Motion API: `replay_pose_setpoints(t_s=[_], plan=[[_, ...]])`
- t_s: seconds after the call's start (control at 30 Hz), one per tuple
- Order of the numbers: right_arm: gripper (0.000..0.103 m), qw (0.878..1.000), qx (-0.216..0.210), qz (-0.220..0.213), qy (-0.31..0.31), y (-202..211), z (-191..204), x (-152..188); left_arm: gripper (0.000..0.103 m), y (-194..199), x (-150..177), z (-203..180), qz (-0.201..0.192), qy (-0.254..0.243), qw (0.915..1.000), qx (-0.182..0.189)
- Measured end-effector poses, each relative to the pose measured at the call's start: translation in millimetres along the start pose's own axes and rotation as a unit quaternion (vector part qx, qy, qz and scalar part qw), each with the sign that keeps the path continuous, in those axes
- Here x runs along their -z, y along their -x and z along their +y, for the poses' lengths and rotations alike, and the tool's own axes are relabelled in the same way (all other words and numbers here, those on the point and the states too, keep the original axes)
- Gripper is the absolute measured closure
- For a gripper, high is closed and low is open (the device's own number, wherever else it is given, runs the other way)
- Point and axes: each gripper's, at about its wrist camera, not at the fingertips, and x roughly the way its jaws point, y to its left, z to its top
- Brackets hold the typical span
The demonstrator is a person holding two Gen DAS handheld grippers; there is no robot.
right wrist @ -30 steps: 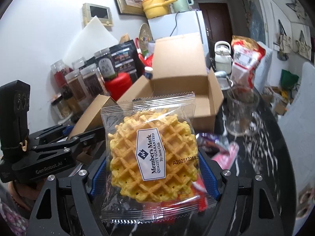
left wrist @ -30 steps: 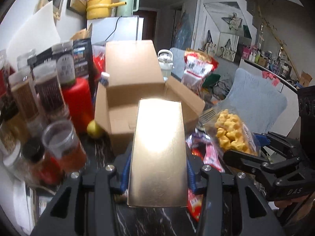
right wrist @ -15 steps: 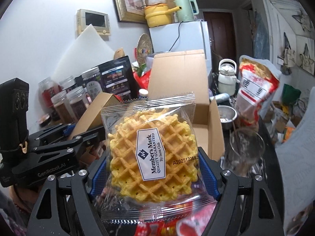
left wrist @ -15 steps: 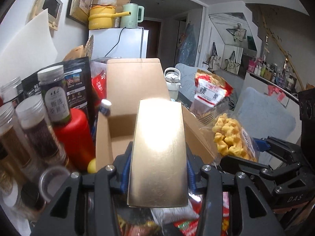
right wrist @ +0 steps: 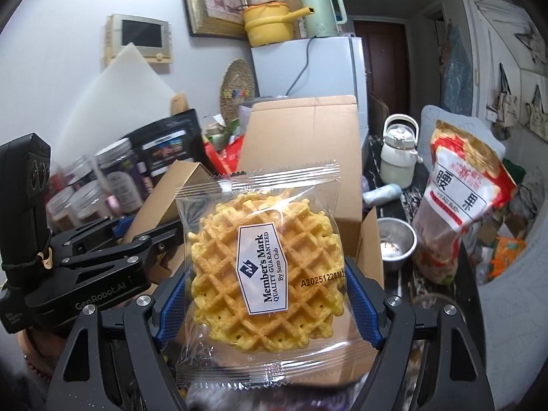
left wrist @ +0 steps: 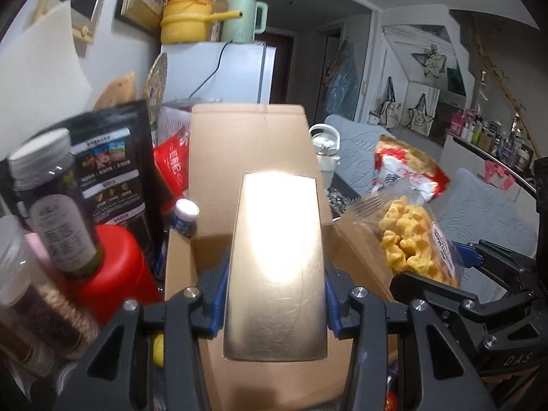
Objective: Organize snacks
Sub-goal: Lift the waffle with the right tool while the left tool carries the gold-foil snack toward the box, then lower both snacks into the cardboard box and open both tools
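Pinching a gold box (left wrist: 275, 267) between the left gripper (left wrist: 275, 311) fingers, above the open cardboard box (left wrist: 246, 157). Right gripper (right wrist: 263, 303) clamped on a clear-wrapped waffle packet (right wrist: 263, 267), held over the same carton's near edge. Crowded dark marbled tabletop (right wrist: 416, 198): spice jars (left wrist: 54, 202) and a red canister (left wrist: 116, 267) at left, steel bowl (right wrist: 397, 246), white kettle (right wrist: 399, 154), red snack bag (right wrist: 462, 195) at right. Behind, a white fridge (right wrist: 308, 68) carrying a yellow pot (right wrist: 269, 24) and green kettle (right wrist: 322, 13).

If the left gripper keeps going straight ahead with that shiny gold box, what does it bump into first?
Probably the upright back flap of the cardboard box. The left gripper points the gold box over the open carton toward that flap, though depth is unclear.
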Motion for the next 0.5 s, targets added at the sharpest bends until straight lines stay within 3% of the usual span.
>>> replay_pose_setpoints(t_s=[0.5], plan=[[0.022,0.998,0.001,0.062,-0.014,-86.5,-18.6,-14.1,0.058,-91.7,10.3,17.4,0.092,0.005,0.9949,-0.043]])
